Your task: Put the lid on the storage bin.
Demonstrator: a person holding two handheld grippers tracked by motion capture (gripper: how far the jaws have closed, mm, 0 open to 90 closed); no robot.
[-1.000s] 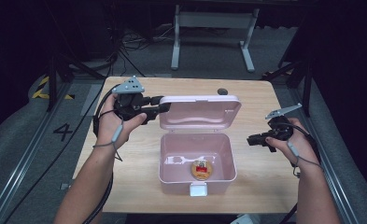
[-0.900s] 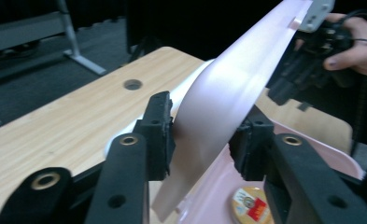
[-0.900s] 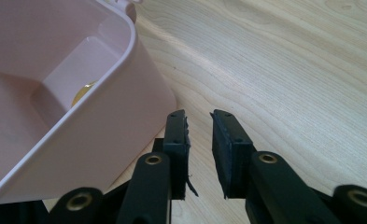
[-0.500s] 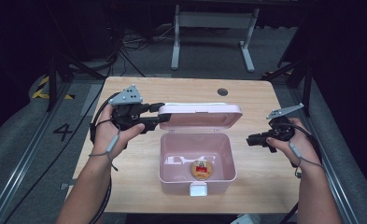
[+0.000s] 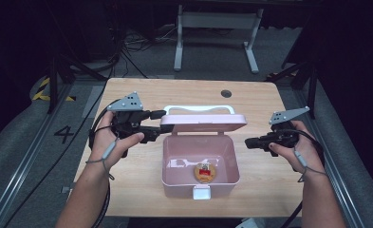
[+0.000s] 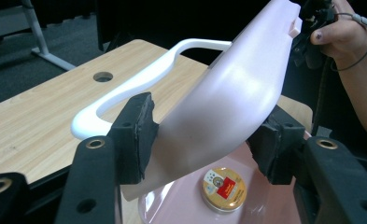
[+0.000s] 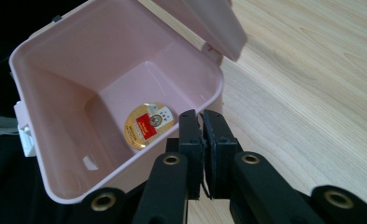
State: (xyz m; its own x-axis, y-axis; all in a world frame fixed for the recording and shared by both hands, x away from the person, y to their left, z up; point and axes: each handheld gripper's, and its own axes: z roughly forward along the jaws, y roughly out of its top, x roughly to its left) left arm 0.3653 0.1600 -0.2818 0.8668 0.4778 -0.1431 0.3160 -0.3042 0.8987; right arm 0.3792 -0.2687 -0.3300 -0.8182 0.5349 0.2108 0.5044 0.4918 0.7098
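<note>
A pink box (image 5: 200,164) is seen standing open near the middle of a wooden table (image 5: 127,95), and it serves as the landmark here. Its lid (image 5: 204,123) is raised on the hinge at the box's far side, tilted partway over the opening, with a white handle (image 5: 199,109) along its far edge. On the floor of the box a small round gold tin (image 5: 204,172) with a red label is lying flat, towards the front wall. A white latch (image 5: 201,192) is fixed at the middle of the box's front wall.

The left gripper (image 5: 156,124) is held at the box's left, at the lid's left end. In the left gripper view the lid's end is seen between the two jaws; the jaws have just been opening and stand about half wide, and a gap shows between the right pad and the lid, so the lid is not clamped.

The right gripper (image 5: 248,142) is held just to the right of the box, apart from its wall. Its jaws have just been closing and are brought together with nothing between them.
</note>
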